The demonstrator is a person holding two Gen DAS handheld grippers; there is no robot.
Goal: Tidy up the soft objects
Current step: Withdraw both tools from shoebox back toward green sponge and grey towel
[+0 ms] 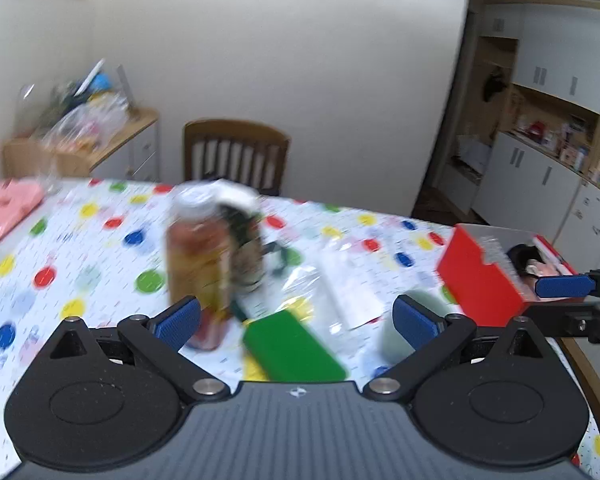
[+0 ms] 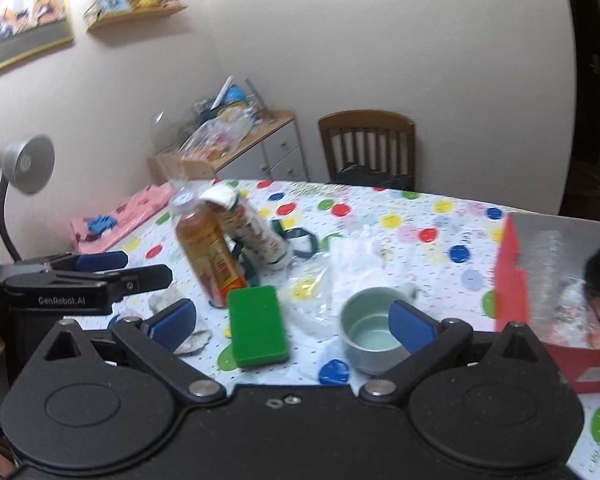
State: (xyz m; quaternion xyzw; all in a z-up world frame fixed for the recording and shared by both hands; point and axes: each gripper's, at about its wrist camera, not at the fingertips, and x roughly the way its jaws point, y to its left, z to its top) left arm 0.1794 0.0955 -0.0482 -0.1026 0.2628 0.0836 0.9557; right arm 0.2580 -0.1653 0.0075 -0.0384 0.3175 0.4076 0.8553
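Evidently an approach step: both tools hang over the polka-dot tablecloth (image 2: 400, 208), nothing yet picked up. Left gripper (image 1: 296, 318) has jaws wide apart, empty; right gripper (image 2: 292, 316) likewise spread, empty. Nearest the right gripper, at 1 o'clock, an empty pale-green ceramic cup (image 2: 374, 330). At 10 o'clock, a crumpled whitish cloth (image 2: 166, 300), probably the soft item to take next; that needs a reach left and down. Farther, at 3 o'clock, a red cardboard box (image 2: 512, 276) holding dark and pink soft items, blurred.
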